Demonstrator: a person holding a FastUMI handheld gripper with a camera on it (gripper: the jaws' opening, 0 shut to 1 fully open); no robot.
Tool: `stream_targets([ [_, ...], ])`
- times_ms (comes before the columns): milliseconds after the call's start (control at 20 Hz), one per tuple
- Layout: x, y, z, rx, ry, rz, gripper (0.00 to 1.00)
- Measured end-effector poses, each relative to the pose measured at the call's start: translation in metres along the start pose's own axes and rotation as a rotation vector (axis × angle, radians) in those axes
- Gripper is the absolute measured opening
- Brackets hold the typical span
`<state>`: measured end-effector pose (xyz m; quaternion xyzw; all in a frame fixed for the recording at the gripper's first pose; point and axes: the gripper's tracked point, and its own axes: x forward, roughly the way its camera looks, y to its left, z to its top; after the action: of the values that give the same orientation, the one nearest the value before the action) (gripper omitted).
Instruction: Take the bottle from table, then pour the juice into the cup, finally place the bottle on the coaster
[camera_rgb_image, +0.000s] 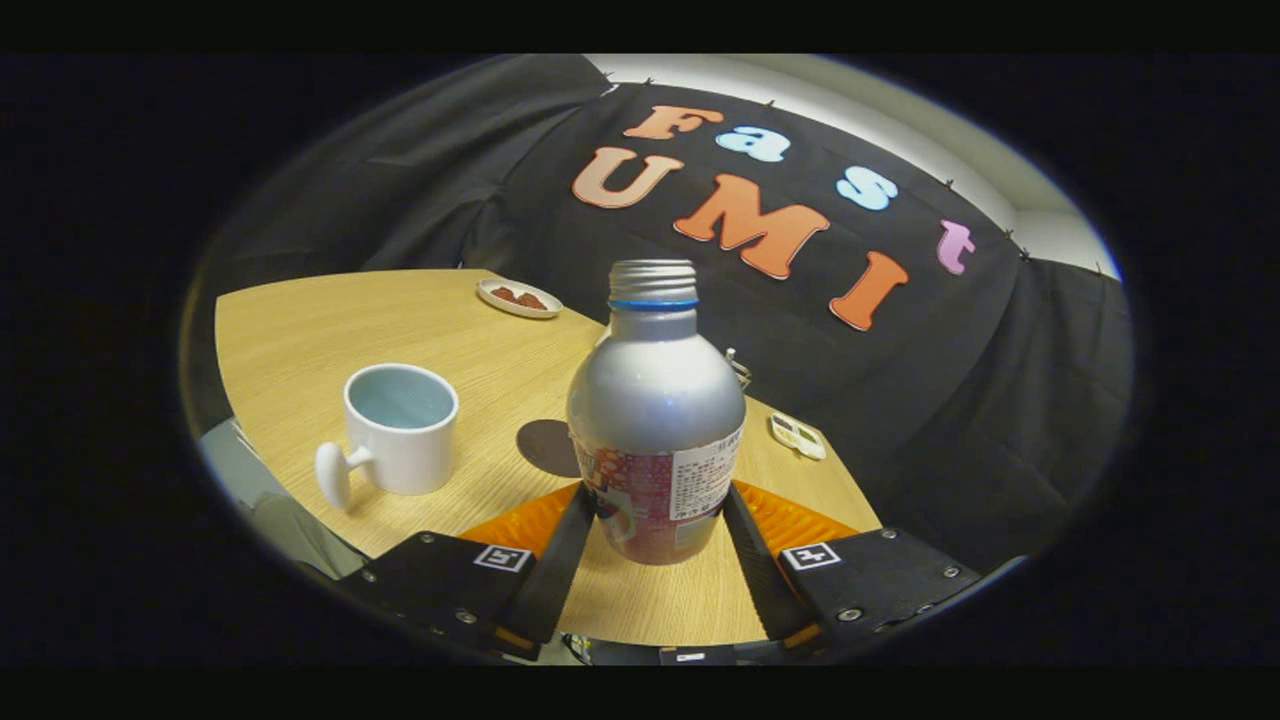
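With the hand-held gripper (655, 515) clamped by its 2 fingers on the uncapped bottle (655, 420) near the counter's (300, 320) front edge, pouring seems next: carry it left and tilt over the cup (400, 428).

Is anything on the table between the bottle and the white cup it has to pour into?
Nothing visible: bare wooden table lies between the bottle, held in the claw, and the cup. The dark coaster sits behind.

silver bottle (655, 400), red-white label | white cup (400, 428) | dark brown coaster (545, 447)
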<state>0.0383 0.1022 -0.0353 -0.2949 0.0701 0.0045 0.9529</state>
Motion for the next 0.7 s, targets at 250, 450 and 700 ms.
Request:
stream_targets([
  [250,-0.005,0.002,0.013,-0.206,-0.008,-0.041,0.76],
  [450,0.002,0.014,0.026,-0.324,-0.016,-0.025,0.76],
  [700,0.010,0.020,0.029,-0.431,-0.011,-0.019,0.76],
])
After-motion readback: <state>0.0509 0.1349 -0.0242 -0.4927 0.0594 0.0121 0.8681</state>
